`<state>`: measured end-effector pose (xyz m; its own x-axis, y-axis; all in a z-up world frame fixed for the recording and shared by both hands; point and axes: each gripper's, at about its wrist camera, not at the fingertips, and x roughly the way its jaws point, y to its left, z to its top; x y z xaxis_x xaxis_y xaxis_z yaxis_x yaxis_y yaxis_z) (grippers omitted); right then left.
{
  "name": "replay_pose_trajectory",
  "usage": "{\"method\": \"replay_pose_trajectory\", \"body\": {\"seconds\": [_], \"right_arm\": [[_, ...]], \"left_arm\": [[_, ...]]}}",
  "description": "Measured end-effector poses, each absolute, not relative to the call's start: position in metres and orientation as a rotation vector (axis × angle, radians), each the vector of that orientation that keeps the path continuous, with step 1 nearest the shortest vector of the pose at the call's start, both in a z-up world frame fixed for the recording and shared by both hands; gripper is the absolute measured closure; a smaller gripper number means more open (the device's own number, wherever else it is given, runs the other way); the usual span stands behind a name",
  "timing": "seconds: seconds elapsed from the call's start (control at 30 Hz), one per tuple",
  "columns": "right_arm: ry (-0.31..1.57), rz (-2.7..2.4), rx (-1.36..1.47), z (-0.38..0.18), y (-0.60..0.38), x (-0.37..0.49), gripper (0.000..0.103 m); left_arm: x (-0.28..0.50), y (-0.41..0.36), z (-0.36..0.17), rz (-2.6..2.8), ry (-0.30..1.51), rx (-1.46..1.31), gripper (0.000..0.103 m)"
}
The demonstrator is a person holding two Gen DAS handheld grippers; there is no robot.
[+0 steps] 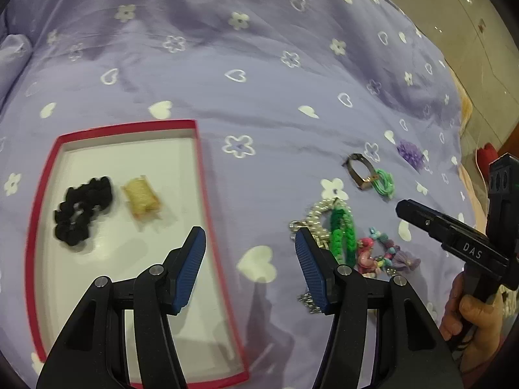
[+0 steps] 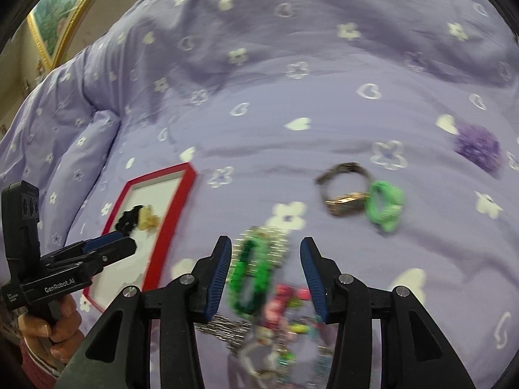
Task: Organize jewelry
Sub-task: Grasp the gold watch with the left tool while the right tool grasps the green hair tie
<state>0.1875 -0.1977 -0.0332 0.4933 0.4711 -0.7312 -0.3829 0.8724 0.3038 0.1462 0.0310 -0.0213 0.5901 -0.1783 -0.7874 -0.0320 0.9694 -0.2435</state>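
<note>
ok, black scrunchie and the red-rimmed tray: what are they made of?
Black scrunchie: looks like matte fabric, gathered into ruffled folds, no shine. Red-rimmed tray: probably cardboard, thin straight walls, flat smooth white floor; plastic cannot be ruled out.

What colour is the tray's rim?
Red-pink rim, white inside; clearest in the left wrist view.

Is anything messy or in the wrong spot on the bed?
Yes. Only the black scrunchie and a yellow piece sit in the red-edged tray. The green bracelets, watch and purple scrunchie lie loose on the bedspread, some piled in a heap.
</note>
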Motion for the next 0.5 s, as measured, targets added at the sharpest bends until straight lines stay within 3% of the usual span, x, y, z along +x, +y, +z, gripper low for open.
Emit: {"method": "replay_pose_trajectory", "body": {"seconds": [0.5], "right_arm": [[0.947, 0.382, 0.149, -0.056, -0.267, 0.221, 0.057]], "left_arm": [[0.210, -0.032, -0.029, -0.196, 0.991, -0.219, 0.046]]}}
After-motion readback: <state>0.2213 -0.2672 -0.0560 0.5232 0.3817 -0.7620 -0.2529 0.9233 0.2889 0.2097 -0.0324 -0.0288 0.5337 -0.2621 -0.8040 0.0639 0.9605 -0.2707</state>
